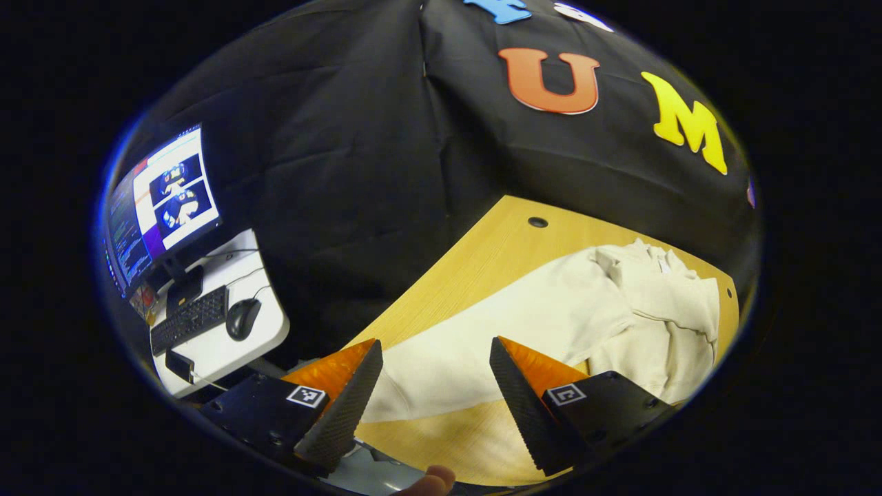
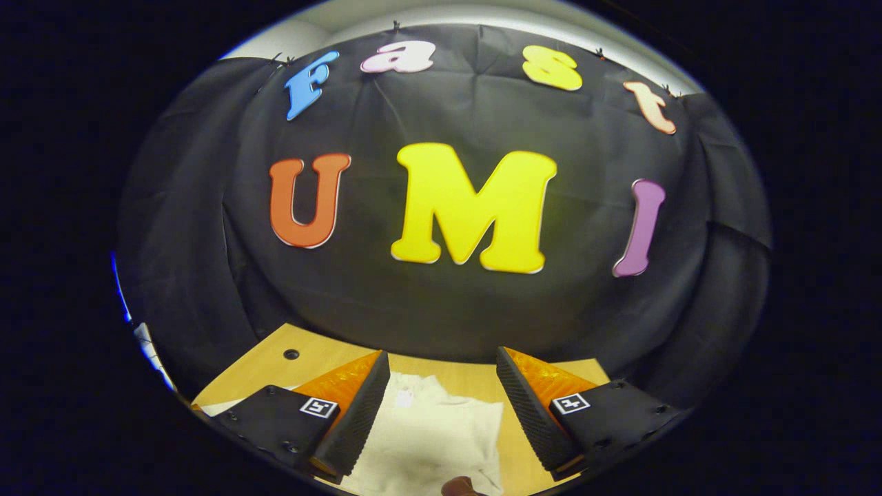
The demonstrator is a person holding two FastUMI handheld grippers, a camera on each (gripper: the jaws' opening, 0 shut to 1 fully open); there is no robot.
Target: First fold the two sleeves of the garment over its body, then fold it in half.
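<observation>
In the left gripper view, the left gripper (image 1: 435, 389) has its two fingers spread wide apart and nothing is between them; it hangs above the near part of the table and grasps nothing. Between and behind the fingers lies the garment (image 1: 551, 324), a cream-white piece of clothing spread on the wooden table (image 1: 475, 262). Its smooth part reaches toward the gripper, and its far right part is bunched in folds near the table's right edge. A fingertip (image 1: 431, 479) of the person shows at the bottom edge of this view. To the left, well apart from the table, stands a white desk (image 1: 265, 324) with a monitor (image 1: 162, 207), a keyboard (image 1: 189, 320) and a mouse (image 1: 242, 318). In the right gripper view, the right gripper (image 2: 442, 399) is also released, with its fingers wide apart and holding nothing. Below and between them the garment (image 2: 431, 437) lies on the table (image 2: 262, 368), and its cream cloth reaches down to the lower edge of the view. The black cloth wall (image 2: 448, 303) rises just behind the table's far edge.
</observation>
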